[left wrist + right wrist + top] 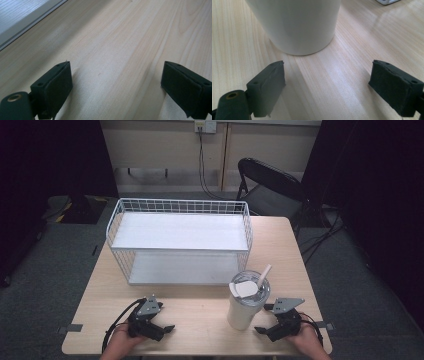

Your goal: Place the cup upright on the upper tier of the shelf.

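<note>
Your right gripper (263,329): spread wide, near tumbler (245,307) | your left gripper (166,329): spread wide, bare table (200,310) ahead | wire shelf (180,242) well apart.

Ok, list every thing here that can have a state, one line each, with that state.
Left tongs: open, nothing between them, low over the table.
Right tongs: open, pointed at the tumbler's base, not touching it.
Tumbler: upright on the table, lid on, straw leaning out of the lid.
Wire shelf rack: upright, both shelves bare.
Folding chair: unfolded, behind the table.
</note>
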Action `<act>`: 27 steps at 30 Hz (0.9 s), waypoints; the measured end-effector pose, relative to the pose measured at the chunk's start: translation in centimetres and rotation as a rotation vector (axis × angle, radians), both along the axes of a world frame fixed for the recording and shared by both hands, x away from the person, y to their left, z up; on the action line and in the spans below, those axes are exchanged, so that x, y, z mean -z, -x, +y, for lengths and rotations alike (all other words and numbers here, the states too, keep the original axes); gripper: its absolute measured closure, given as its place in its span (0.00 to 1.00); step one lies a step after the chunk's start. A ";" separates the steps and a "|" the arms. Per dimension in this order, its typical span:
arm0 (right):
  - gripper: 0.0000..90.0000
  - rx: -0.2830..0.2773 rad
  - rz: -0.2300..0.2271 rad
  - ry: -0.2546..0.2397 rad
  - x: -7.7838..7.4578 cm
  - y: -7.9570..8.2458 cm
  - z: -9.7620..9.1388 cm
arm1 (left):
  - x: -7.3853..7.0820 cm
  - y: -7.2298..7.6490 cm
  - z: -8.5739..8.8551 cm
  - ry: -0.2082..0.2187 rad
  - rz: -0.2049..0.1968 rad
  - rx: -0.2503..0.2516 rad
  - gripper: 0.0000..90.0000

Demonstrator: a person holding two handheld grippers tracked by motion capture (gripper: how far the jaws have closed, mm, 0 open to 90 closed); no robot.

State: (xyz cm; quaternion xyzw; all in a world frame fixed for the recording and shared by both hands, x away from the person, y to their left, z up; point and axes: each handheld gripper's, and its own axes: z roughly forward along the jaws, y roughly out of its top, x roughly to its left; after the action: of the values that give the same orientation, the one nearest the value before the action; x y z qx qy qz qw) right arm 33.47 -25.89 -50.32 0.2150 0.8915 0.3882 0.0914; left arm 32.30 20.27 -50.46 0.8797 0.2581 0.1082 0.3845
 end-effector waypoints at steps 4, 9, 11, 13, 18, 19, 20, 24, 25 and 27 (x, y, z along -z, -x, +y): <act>0.14 0.000 0.001 -0.001 0.0 0.0 -0.1 | 0.0 0.0 0.0 0.000 0.000 0.000 0.11; 0.15 0.000 0.008 0.005 -0.1 0.1 -0.2 | 0.0 0.0 0.0 0.000 0.000 0.000 0.11; 0.16 0.004 0.020 -0.003 -0.2 0.0 -0.4 | 0.0 0.0 0.0 0.000 0.000 0.000 0.11; 0.16 0.004 0.031 -0.007 -0.3 -0.1 -0.5 | 0.0 0.0 0.0 0.000 0.000 0.000 0.11; 0.16 -0.001 0.016 -0.027 -1.2 -0.1 -0.4 | 0.0 0.0 0.0 0.000 0.000 0.000 0.11; 0.16 -0.006 0.014 -0.041 -1.4 -0.1 -0.3 | 0.0 0.0 0.0 0.000 0.000 0.000 0.11; 0.16 -0.008 0.011 -0.050 -1.6 -0.1 -0.3 | 0.0 0.0 0.0 0.000 0.000 0.000 0.11; 0.15 -0.021 -0.005 -0.098 -2.8 0.0 0.0 | 0.0 0.0 0.0 0.000 0.000 0.000 0.11; 0.15 -0.028 -0.005 -0.109 -3.0 0.0 0.1 | 0.0 0.0 0.0 0.001 0.000 0.000 0.11; 0.15 -0.032 -0.011 -0.112 -3.4 0.0 0.2 | 0.0 0.0 0.0 0.001 0.000 0.000 0.11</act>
State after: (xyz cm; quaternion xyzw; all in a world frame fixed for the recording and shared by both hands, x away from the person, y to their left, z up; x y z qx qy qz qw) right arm 33.48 -25.71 -46.93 0.2036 0.8712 0.4400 0.0780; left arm 32.30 20.27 -50.46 0.8795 0.2581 0.1078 0.3850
